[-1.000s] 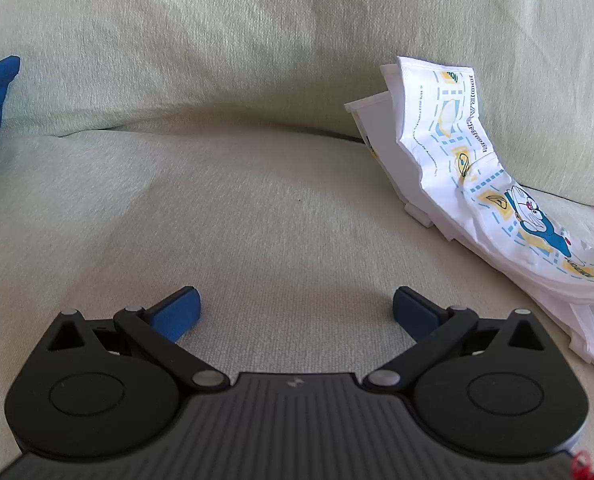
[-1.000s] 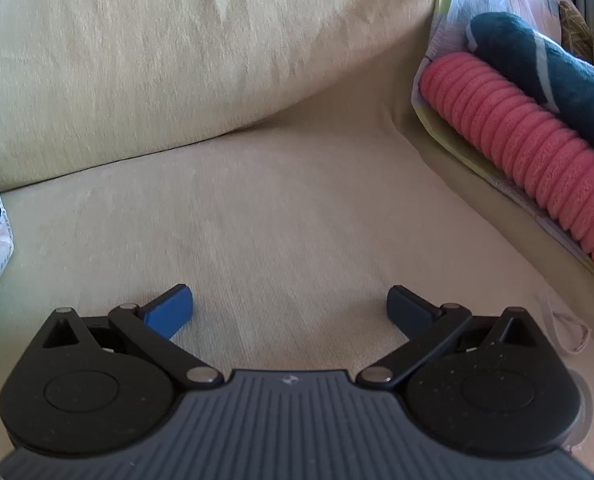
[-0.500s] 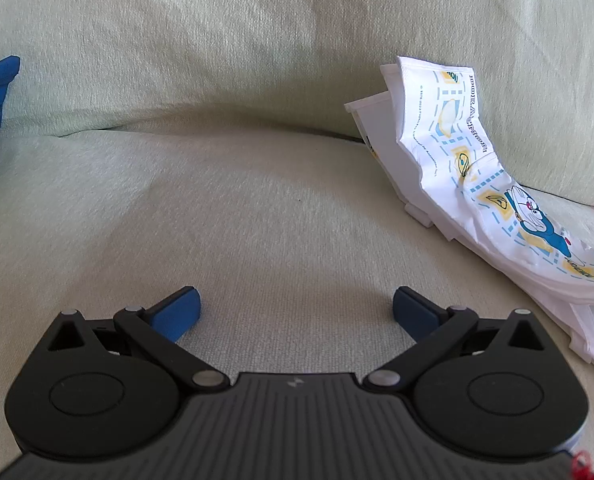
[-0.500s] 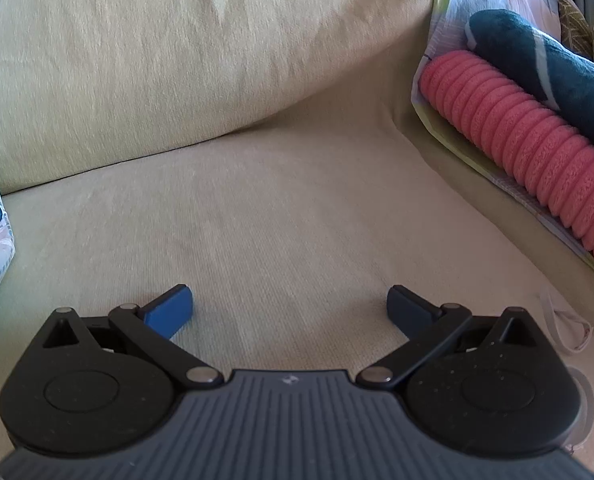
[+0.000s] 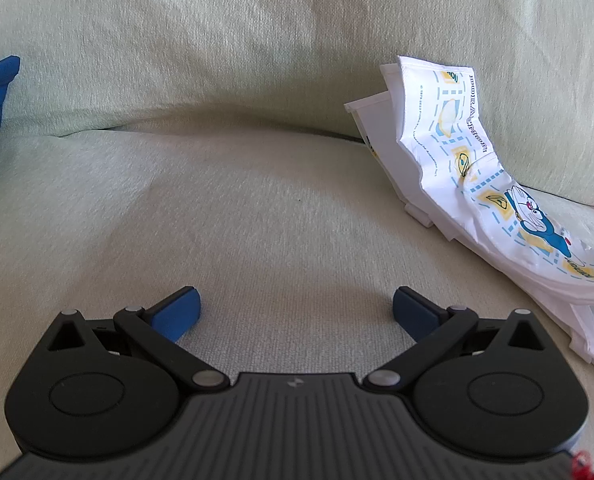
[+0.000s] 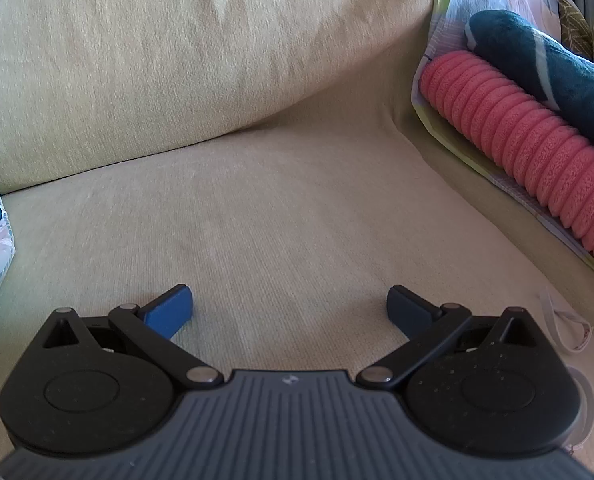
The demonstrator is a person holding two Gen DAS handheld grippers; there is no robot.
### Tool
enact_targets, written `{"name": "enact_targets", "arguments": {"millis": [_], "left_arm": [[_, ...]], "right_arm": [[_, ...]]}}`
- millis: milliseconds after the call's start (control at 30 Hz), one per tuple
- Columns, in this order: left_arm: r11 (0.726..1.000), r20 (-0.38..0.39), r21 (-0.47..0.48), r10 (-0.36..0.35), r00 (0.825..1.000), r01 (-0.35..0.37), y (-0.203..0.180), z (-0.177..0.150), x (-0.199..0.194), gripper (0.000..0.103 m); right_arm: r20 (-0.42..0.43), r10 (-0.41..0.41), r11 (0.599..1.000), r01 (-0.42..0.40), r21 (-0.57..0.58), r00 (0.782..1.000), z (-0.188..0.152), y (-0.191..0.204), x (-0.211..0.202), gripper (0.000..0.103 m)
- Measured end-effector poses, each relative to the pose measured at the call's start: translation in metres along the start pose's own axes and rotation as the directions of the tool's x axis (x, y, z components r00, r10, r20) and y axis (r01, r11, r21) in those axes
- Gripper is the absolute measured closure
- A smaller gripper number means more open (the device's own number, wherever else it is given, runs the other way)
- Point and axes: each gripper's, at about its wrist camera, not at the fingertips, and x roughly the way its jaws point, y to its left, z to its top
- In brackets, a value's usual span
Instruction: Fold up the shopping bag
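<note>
Both tongs, left gripper (image 5: 296,307) and right gripper (image 6: 289,305), gape empty; folding unstarted, next reach the shopping bag (image 5: 485,196) at frame right.

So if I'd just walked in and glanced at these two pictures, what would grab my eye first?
Probably the white shopping bag with its blue cartoon cat print, lying crumpled on the pale sofa seat to the right of the open left hand-held gripper. Then the ribbed pink roll and dark teal plush stacked along the sofa's right edge, beyond the open right hand-held gripper.
</note>
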Motion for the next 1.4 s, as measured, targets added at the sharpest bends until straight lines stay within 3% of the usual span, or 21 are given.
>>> {"name": "enact_targets", "arguments": {"millis": [1400], "left_arm": [[1.000,0.002,0.000,0.002,1.000,-0.002,0.0004,-0.0003,0.0008,0.000]], "right_arm": [[0.000,-0.009,1.000,0.009,0.002,1.000,-0.0001,0.0025,-0.0001,0.000]]}}
